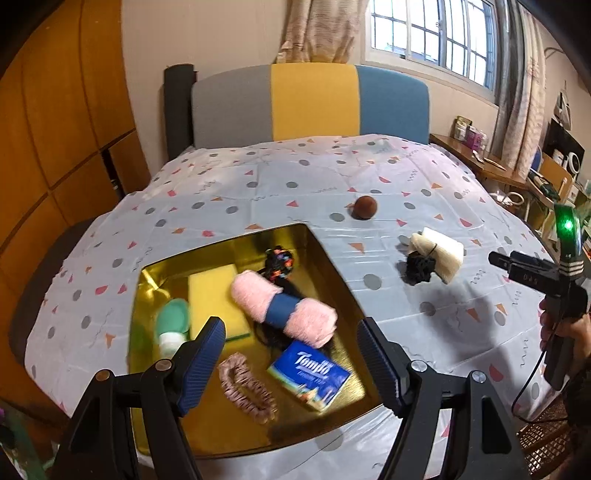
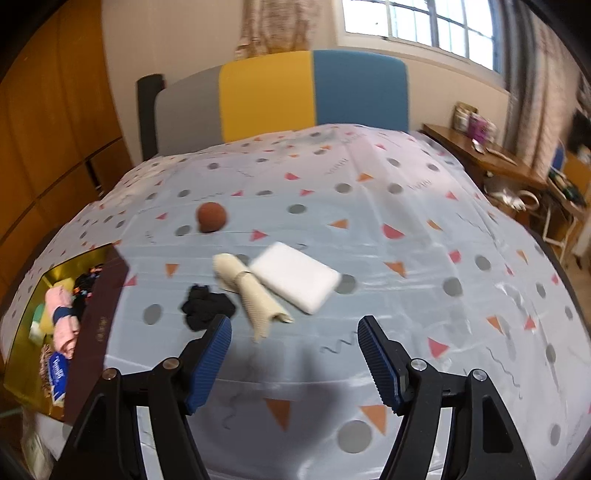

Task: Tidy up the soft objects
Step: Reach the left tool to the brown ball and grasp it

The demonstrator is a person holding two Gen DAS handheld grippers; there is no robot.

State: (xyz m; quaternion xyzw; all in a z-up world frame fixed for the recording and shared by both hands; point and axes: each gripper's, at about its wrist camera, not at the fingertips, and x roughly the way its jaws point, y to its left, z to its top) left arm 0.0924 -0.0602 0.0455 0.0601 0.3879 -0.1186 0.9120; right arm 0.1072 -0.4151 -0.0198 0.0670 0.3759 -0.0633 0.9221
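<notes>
Cream cloth roll (image 2: 251, 291) just beyond right claw (image 2: 293, 354)

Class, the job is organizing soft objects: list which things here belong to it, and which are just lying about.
Belong: gold box, pink towel roll, yellow sponge, black scrunchie, beige cloth roll, white sponge, brown ball.
Lying about: desk clutter, headboard.

a grey, yellow and blue headboard (image 1: 314, 103) stands at the bed's far edge. behind it hang a curtain (image 1: 317, 29) and a barred window (image 1: 432, 33). orange wooden cupboards (image 1: 55, 129) line the left wall, a cluttered wooden side table (image 2: 484, 155) the right.
</notes>
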